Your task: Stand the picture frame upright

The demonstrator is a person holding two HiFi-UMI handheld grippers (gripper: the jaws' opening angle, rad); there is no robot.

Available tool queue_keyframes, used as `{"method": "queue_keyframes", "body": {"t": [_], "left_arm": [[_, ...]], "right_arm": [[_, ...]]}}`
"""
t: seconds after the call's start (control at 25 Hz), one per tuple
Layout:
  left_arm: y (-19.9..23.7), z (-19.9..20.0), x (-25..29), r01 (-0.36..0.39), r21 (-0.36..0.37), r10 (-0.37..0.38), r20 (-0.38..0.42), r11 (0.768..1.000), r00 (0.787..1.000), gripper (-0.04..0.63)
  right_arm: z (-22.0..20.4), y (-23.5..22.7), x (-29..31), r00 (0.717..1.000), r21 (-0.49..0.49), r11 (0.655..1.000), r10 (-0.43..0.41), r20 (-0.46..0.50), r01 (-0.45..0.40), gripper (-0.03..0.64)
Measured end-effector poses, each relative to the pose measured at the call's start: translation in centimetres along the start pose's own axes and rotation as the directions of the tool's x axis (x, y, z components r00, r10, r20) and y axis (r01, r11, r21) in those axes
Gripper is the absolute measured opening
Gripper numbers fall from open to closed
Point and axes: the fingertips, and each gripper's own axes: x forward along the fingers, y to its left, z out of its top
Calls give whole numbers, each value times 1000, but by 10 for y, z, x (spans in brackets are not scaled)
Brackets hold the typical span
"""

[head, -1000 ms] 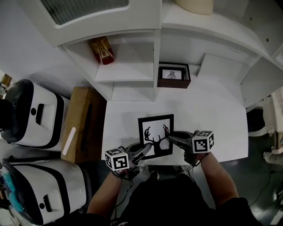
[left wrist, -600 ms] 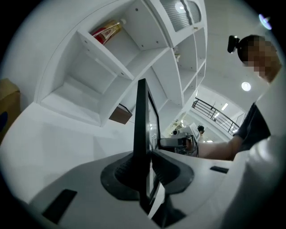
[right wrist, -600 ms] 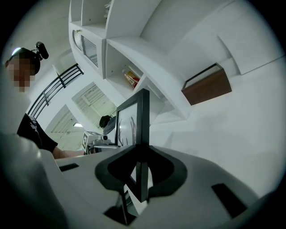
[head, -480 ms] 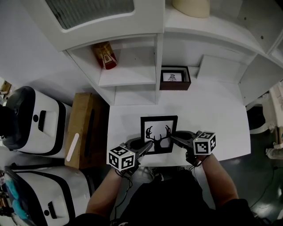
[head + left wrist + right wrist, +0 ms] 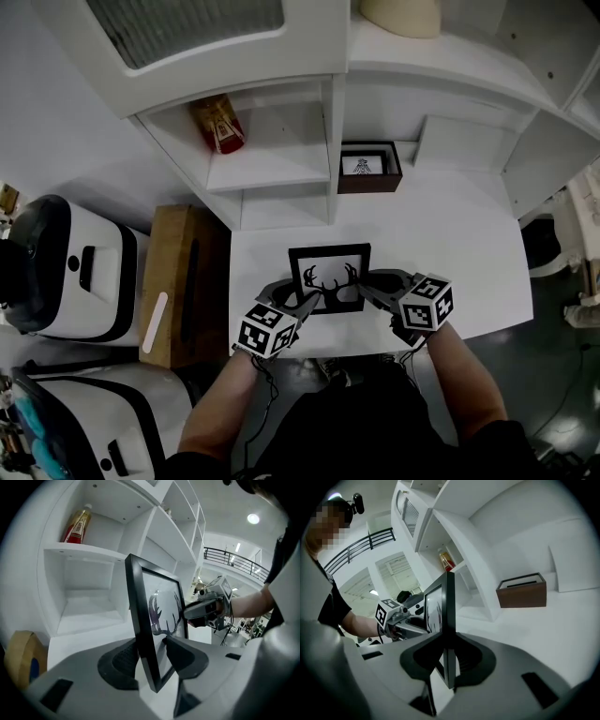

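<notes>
The picture frame (image 5: 328, 278), black-edged with a black antler print on white, is held close to upright over the front part of the white table (image 5: 450, 253). Its printed face leans a little back towards the person. Whether its lower edge touches the table cannot be told.

The left gripper (image 5: 150, 653) sits at the frame's lower left corner. Its jaws have just been opening and now stand wide. The frame's edge is between them, but the pads do not press on it.

The right gripper (image 5: 447, 660) is at the frame's right edge. Its jaws have just been closing a little and are clamped on that edge, one pad on the front and one on the back. In the right gripper view the edge runs straight up from between the pads.

Behind the frame, at the back of the table, a dark brown box (image 5: 368, 178) holds a small picture. To its left, a red bottle (image 5: 217, 124) lies tilted in an upper compartment of the white shelves (image 5: 281, 159). A cardboard box (image 5: 178, 281) stands beside the table's left end.
</notes>
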Motion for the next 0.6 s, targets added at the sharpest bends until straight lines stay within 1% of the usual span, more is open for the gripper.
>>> {"method": "queue_keyframes", "body": {"t": [0.16,0.44,0.6], "left_arm": [[10,6,6,-37,42,38,-15,998,999,186],[29,18,19,-99,82,101,-15,992,995,187],[39,22,26,-122,103,125,-21,987,992,187]], "right_arm": [[5,-7,5,999,-48,998,-37,-1,37,66],[18,-26,16,996,-125,988,-93,0,93,69],[22,-35,22,993,-158,981,-118,-5,116,69]]}}
